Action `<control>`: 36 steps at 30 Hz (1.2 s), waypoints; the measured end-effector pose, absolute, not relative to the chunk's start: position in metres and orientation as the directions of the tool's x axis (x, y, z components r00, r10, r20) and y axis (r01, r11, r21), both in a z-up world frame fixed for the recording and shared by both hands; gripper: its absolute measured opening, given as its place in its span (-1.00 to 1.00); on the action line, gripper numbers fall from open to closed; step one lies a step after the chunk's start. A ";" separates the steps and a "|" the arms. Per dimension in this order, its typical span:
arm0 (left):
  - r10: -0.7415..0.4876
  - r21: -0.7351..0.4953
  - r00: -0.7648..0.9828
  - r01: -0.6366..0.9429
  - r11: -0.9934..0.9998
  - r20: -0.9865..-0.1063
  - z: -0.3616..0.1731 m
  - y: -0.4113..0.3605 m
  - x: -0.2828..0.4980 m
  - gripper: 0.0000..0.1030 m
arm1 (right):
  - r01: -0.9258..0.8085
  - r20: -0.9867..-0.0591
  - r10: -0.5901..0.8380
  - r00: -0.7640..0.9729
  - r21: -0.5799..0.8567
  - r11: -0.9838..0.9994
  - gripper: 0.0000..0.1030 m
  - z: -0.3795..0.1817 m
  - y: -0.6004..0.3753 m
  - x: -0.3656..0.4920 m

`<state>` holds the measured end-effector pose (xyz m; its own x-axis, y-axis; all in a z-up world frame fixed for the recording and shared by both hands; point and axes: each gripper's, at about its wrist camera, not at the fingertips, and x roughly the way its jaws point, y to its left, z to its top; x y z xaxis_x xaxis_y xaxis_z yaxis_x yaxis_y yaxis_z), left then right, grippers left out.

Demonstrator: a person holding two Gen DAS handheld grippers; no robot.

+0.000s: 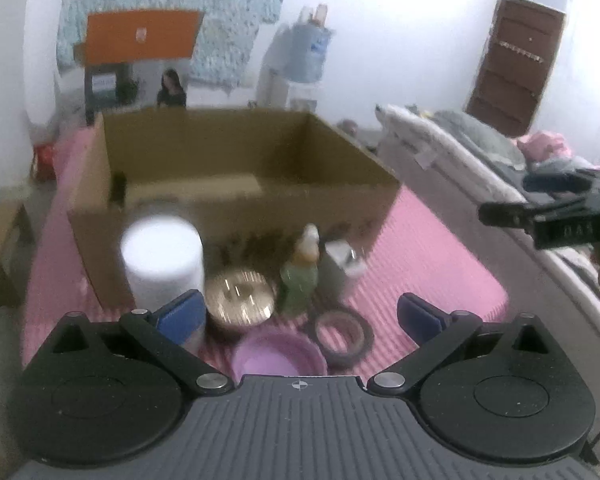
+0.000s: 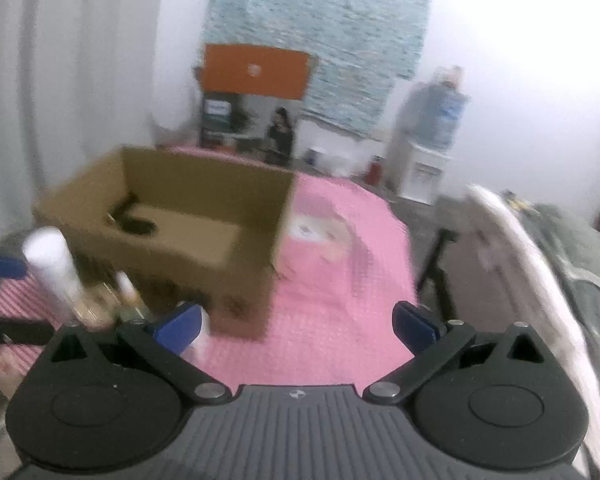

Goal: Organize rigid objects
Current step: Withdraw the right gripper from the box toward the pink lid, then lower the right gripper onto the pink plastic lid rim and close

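Now | left gripper (image 1: pixel 300 314) spread wide, empty, near white canister (image 1: pixel 162 258) | right gripper (image 2: pixel 298 326) spread wide, empty | cardboard box (image 1: pixel 236 184) far side

A box (image 1: pixel 236 184) stands on the mat (image 1: pixel 440 264); before it, left to right: canister (image 1: pixel 162 260), tin (image 1: pixel 240 296), bottle (image 1: pixel 300 276), with a tape roll (image 1: pixel 342 332) nearest

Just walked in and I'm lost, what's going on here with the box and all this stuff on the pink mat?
A person is tidying small items with two handheld grippers. Both the left gripper and the right gripper have their jaws wide open and hold nothing. A white canister, gold tin, green bottle, tape roll and purple lid still sit on the pink mat in front of the cardboard box, which already holds a dark object.
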<state>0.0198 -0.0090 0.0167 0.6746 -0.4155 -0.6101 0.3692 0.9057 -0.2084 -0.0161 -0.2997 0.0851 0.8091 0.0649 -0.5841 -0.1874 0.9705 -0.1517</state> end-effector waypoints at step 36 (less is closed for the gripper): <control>-0.348 -0.109 0.588 0.403 0.909 -0.730 -0.053 -0.019 0.019 0.44 | -0.305 -0.665 0.613 0.426 0.533 0.790 -0.14 -0.033 -0.234 0.012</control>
<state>0.0188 -0.0185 -0.0530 0.5883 -0.3484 -0.7297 0.4031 0.9086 -0.1088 0.0120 -0.2343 -0.0330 0.4258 0.6131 -0.6654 -0.3046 0.7896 0.5326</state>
